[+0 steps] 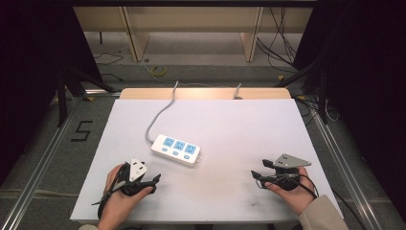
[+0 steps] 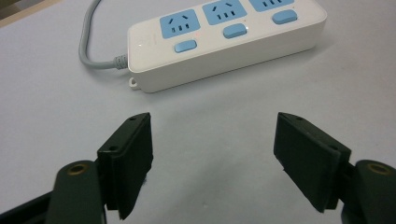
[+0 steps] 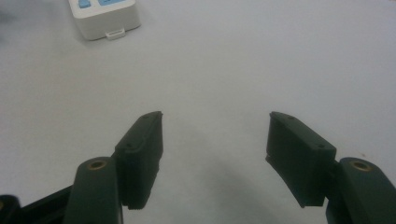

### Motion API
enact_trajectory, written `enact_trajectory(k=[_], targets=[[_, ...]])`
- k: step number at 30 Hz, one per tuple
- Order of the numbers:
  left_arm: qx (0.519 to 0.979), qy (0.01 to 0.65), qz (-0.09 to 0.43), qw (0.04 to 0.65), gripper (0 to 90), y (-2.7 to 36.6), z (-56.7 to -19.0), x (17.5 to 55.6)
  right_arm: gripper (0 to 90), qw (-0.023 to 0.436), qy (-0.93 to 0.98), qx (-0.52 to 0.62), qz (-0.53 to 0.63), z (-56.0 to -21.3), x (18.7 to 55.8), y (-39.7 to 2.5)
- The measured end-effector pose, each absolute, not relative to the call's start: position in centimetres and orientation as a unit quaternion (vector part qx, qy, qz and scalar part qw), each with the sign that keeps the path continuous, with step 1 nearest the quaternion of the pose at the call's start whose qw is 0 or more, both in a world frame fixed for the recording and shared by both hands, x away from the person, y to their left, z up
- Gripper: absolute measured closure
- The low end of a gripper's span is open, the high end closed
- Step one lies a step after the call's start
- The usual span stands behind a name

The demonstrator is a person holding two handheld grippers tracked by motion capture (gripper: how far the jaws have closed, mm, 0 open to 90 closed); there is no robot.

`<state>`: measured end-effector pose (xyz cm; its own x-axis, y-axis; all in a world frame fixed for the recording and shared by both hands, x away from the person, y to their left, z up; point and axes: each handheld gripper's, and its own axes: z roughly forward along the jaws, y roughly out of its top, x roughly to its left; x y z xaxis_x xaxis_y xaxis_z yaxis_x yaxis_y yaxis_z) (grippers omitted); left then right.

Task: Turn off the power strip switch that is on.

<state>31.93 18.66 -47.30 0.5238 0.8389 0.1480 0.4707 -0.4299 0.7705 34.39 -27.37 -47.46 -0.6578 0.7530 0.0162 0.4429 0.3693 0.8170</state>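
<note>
Tongs, left: my left gripper (image 1: 155, 180) hovers low at 7 o'clock on the table, jaws spread wide, nothing between them, pads (image 2: 128, 158) aimed at the strip.
Tongs, right: my right gripper (image 1: 256, 175) sits at 5 o'clock, jaws spread just as wide and empty, pointing in toward 9 o'clock.
Power strip: white three-socket power strip (image 1: 175, 150) with blue faces and blue switch buttons, lying flat near the table's (image 1: 249, 120) centre, long axis running from 10 to 4 o'clock, just beyond my left jaws, well apart from my right.
Cord: grey cord (image 1: 160, 115) leaves the 10 o'clock end and trails off toward 12.
Handling, my read: rigid plastic shell, fairly light, glossy so likely slippery; the stiff cord may tug it round.
Where to grip: across the narrow width, on the plain long sides, clear of the buttons.
End tab: small mounting tab (image 3: 115, 33) at the far end; too thin to trust.
</note>
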Motion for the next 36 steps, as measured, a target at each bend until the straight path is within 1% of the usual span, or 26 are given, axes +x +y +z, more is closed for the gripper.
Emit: enact_trajectory(k=[1, 2, 3, 5, 6, 9, 10, 14, 15, 25, 36], targets=[[0.802, 0.408, 0.267, 0.344, 31.8, 18.7, -47.3, 31.9, 36.9, 0.184, 0.807, 0.371, 0.422, -47.5, 34.4, -27.4], [0.803, 0.408, 0.266, 0.344, 31.8, 18.7, -47.3, 31.9, 36.8, 0.183, 0.807, 0.372, 0.421, -47.5, 34.4, -27.4], [0.806, 0.407, 0.256, 0.345, 41.6, 18.7, -47.2, 31.9, 36.7, 0.184, 0.806, 0.372, 0.422, -47.5, 34.4, -27.4], [0.808, 0.407, 0.254, 0.343, 54.0, 18.7, -47.2, 31.8, 36.6, 0.184, 0.806, 0.372, 0.422, -47.5, 34.3, -27.4], [0.812, 0.409, 0.245, 0.337, 62.2, 18.7, -47.1, 31.8, 36.6, 0.185, 0.805, 0.372, 0.423, -47.5, 34.3, -27.4], [0.812, 0.416, 0.247, 0.325, 84.3, 18.7, -46.9, 31.7, 36.6, 0.186, 0.805, 0.373, 0.423, -47.4, 34.3, -27.4], [0.813, 0.417, 0.253, 0.319, 89.1, 18.6, -46.8, 31.7, 36.7, 0.187, 0.804, 0.374, 0.423, -47.4, 34.3, -27.4], [0.818, 0.420, 0.254, 0.301, 89.5, 18.4, -46.5, 31.6, 36.6, 0.186, 0.805, 0.373, 0.421, -47.5, 34.2, -27.4], [0.818, 0.424, 0.244, 0.302, 89.5, 18.3, -46.4, 31.6, 36.4, 0.186, 0.806, 0.373, 0.421, -47.5, 34.2, -27.4], [0.814, 0.440, 0.232, 0.299, 89.5, 18.1, -45.8, 32.2, 35.0, 0.185, 0.806, 0.375, 0.419, -47.5, 34.3, -27.4], [0.814, 0.446, 0.230, 0.293, 89.5, 17.7, -45.1, 32.8, 34.8, 0.185, 0.805, 0.376, 0.419, -47.5, 34.3, -27.4]])
